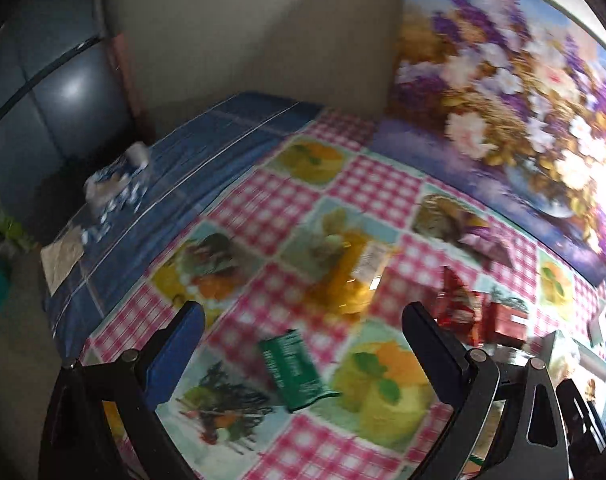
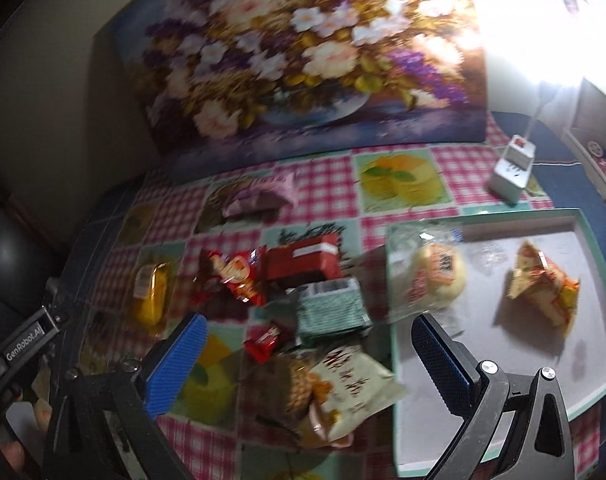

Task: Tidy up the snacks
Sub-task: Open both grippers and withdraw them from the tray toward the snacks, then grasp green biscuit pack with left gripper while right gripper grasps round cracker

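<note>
Several wrapped snacks lie on the checked tablecloth. In the right wrist view, a teal-rimmed tray (image 2: 503, 432) at right holds a round bun (image 2: 439, 280) and an orange-white packet (image 2: 543, 292). Left of the tray lie a green-white packet (image 2: 331, 312), a red box (image 2: 303, 260), a red packet (image 2: 235, 276), a yellow cake (image 2: 153, 292), a small red candy (image 2: 265, 340) and a pale packet (image 2: 343, 388). My right gripper (image 2: 307, 356) is open above this pile. My left gripper (image 1: 303, 340) is open above a green packet (image 1: 295, 368); the yellow cake (image 1: 351, 280) lies beyond it.
A flower painting (image 2: 303, 60) leans against the wall at the table's back. A white power block (image 2: 513, 168) with a cord stands behind the tray. A purple wrapper (image 2: 259, 200) lies near the painting. A blue-white item (image 1: 119, 184) sits at the table's far left edge.
</note>
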`<state>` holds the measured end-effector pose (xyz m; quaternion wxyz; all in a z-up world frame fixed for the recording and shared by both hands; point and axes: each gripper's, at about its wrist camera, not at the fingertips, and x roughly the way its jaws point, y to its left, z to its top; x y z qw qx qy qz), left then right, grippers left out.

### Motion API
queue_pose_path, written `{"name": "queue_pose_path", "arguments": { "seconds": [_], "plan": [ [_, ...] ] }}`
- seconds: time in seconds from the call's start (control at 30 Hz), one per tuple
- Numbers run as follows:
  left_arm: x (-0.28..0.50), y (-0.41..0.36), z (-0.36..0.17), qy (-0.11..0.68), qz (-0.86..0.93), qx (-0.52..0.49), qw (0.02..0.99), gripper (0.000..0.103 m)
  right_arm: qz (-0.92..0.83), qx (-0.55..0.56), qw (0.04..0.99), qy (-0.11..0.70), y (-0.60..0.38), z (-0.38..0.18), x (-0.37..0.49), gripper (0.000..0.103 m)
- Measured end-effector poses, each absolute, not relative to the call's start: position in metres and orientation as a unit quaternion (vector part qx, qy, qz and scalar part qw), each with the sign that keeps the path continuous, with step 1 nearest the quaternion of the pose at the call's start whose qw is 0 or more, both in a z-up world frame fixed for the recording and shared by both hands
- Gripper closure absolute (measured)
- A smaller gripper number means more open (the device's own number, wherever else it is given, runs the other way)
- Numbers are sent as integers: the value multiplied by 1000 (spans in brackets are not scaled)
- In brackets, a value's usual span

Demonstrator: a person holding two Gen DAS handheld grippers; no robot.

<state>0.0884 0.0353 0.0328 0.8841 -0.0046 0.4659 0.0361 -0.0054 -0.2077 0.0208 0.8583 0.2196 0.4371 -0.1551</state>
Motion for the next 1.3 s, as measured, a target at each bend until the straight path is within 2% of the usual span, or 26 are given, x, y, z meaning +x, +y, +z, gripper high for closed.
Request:
{"name": "queue_pose_path", "arguments": {
  "seconds": [0.67, 0.73, 0.8, 0.83, 0.9, 0.93, 1.03, 1.17, 1.2, 1.3],
  "plan": [
    [109, 54, -66, 591, 66, -9, 804, 4, -148, 86, 809, 562, -148, -50, 22, 0],
    [111, 54, -72, 598, 65, -13, 799, 5, -151, 60, 809, 565, -143, -52, 24, 6],
    [112, 53, -77, 604, 64, -14, 794, 6, -152, 33, 807, 569, -137, -56, 25, 7],
    [112, 53, -79, 606, 63, -14, 793, 7, -153, 23, 806, 572, -135, -58, 26, 7],
    [113, 53, -82, 610, 61, -12, 790, 21, -157, 3, 803, 575, -131, -61, 27, 9],
    [113, 53, -83, 612, 61, -13, 788, 24, -159, -6, 802, 575, -129, -61, 28, 15],
    [115, 54, -86, 618, 53, -18, 784, 34, -166, -23, 801, 575, -127, -63, 29, 23],
    [115, 50, -86, 616, 43, -23, 786, 57, -167, -22, 805, 569, -128, -60, 29, 38],
    [115, 48, -85, 614, 45, -19, 788, 61, -167, -19, 806, 567, -129, -59, 29, 42],
    [116, 45, -86, 613, 44, -20, 789, 61, -164, -8, 808, 566, -132, -57, 29, 45]
  ]
}}
